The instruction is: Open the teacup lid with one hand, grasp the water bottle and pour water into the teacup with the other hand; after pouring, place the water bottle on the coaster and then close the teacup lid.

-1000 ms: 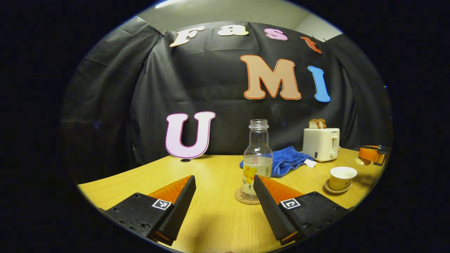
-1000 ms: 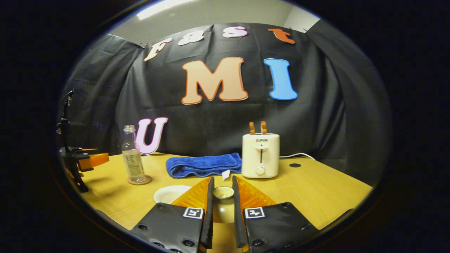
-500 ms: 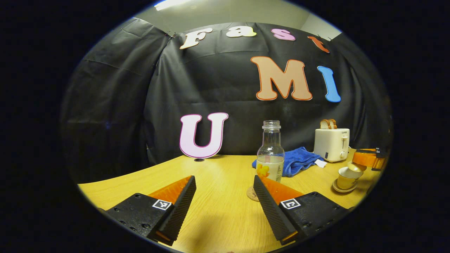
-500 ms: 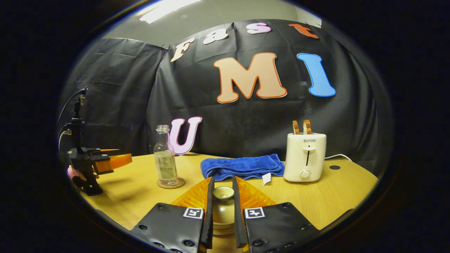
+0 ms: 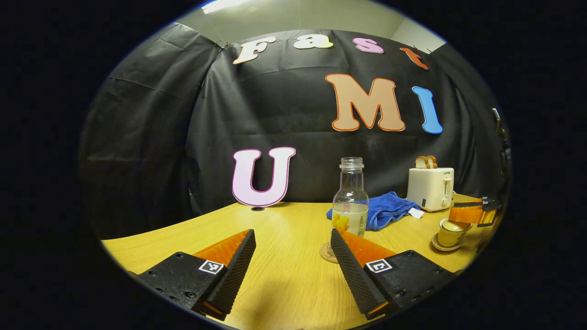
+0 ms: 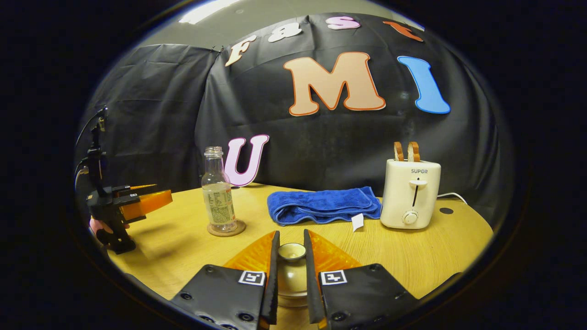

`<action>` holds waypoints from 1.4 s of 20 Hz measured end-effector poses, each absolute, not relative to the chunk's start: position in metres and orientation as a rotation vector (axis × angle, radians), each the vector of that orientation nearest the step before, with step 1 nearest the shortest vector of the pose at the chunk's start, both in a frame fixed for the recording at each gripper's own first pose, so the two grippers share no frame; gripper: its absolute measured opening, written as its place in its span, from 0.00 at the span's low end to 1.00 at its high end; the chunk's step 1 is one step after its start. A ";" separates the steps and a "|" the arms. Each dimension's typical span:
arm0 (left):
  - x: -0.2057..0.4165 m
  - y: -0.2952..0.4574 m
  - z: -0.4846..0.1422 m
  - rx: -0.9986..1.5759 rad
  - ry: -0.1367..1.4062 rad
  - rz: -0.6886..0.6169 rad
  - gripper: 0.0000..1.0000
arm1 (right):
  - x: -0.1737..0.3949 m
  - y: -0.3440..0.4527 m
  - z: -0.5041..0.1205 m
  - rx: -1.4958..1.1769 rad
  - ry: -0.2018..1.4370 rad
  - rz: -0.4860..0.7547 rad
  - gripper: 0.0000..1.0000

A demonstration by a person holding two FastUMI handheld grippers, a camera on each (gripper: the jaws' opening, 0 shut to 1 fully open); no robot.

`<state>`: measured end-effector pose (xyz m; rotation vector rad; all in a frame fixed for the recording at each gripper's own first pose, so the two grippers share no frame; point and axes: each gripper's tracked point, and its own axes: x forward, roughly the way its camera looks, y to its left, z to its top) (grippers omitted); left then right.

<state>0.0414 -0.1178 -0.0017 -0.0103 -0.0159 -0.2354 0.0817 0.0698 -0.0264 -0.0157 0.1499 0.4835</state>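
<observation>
One water bottle [image 5: 350, 198] stood upright on one round coaster [image 5: 328, 253] on the wooden table [image 5: 284, 229], part-filled and uncapped, just beyond the left gripper [image 5: 293, 261], whose two fingers were spread wide over bare tabletop and touched nothing. To the bottle's right, one teacup [image 5: 450, 233] sat on one saucer [image 5: 443, 246], with the right gripper [image 5: 474, 214] directly above it and the lid [image 5: 454, 225] at the cup's rim — whether fully seated could not be told.

In the right gripper view, the right gripper [image 6: 290, 256] had its two fingers drawn narrow around the lid's knob [image 6: 291, 251], pressing it from both sides. Behind lay one folded blue towel [image 6: 324, 205] and one white toaster [image 6: 410, 194] holding two slices of bread [image 6: 407, 151]; the left gripper [image 6: 142, 202] — held by a hand [image 6: 102, 226] — hovered left of the bottle [image 6: 218, 194].
</observation>
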 end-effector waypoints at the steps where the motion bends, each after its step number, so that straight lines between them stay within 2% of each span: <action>1: 0.041 -0.118 -0.001 -0.010 -0.016 -0.235 0.96 | 0.082 0.071 -0.027 -0.017 0.150 0.485 0.31; 3: 0.042 -0.118 -0.001 -0.010 -0.016 -0.235 0.96 | 0.081 0.070 -0.026 -0.023 0.148 0.486 0.34; 10: 0.041 -0.118 -0.001 -0.010 -0.016 -0.235 0.96 | 0.077 0.066 -0.020 -0.015 0.111 0.470 0.90; 12: 0.041 -0.117 -0.001 -0.010 -0.016 -0.235 0.96 | 0.073 0.062 -0.014 0.000 0.073 0.457 0.98; 16: 0.041 -0.117 -0.001 -0.010 -0.016 -0.236 0.96 | 0.063 0.047 -0.005 0.011 0.018 0.409 0.94; 17: 0.041 -0.118 -0.001 -0.011 -0.016 -0.237 0.96 | 0.058 0.042 -0.006 0.011 0.022 0.397 0.98; 18: 0.041 -0.119 -0.001 -0.011 -0.016 -0.241 0.96 | 0.054 0.035 -0.005 0.012 0.018 0.378 0.94; 19: 0.041 -0.119 0.000 -0.010 -0.017 -0.244 0.96 | 0.050 0.026 -0.004 0.010 0.016 0.349 0.98; 20: 0.041 -0.119 -0.001 -0.010 -0.017 -0.246 0.96 | 0.047 0.016 -0.004 0.009 0.014 0.314 0.94; 22: 0.040 -0.119 0.000 -0.009 -0.019 -0.244 0.96 | 0.038 -0.007 -0.001 0.007 0.009 0.238 0.98; 23: 0.040 -0.118 0.000 -0.009 -0.019 -0.241 0.96 | 0.033 -0.016 -0.001 0.005 0.009 0.208 0.94; 25: 0.041 -0.117 -0.001 -0.008 -0.020 -0.236 0.96 | 0.026 -0.037 0.001 0.003 0.005 0.132 0.98; 27: 0.040 -0.115 0.000 -0.007 -0.020 -0.226 0.96 | 0.022 -0.063 0.002 -0.001 0.000 0.030 0.94; 28: 0.041 -0.114 -0.001 -0.008 -0.016 -0.218 0.95 | 0.019 -0.073 0.002 -0.002 -0.003 -0.011 0.98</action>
